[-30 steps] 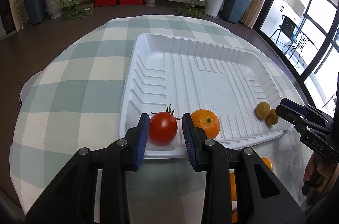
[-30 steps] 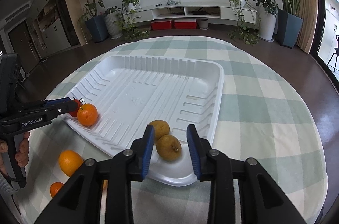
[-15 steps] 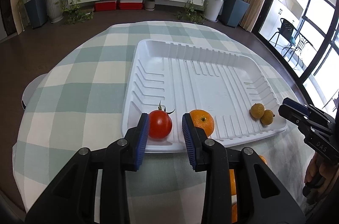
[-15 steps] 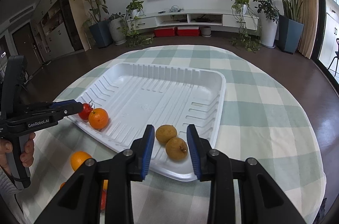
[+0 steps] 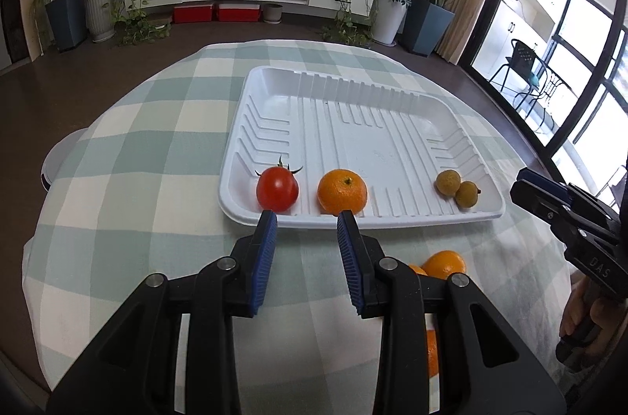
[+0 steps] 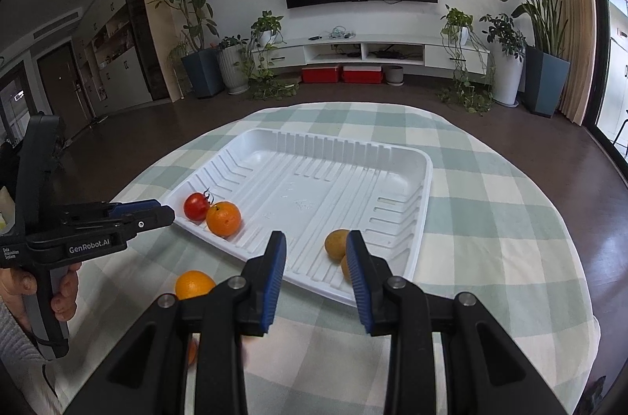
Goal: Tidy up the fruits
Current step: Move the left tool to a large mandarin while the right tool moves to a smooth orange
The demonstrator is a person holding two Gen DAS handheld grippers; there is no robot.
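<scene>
I'm hovering both empty grippers, left gripper [image 5: 306,218] and right gripper [image 6: 316,240], narrow-jawed; for the round orange mandarin [image 6: 195,284] on the checked tablecloth [image 5: 129,140] near the white foam tray [image 5: 353,93], I'm widening first.

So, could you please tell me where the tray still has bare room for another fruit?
The white tray is bare across its middle and whole far half. Only the near edge is crowded: tomato and orange at one corner, two small brown fruits at the other, with a gap between.
</scene>
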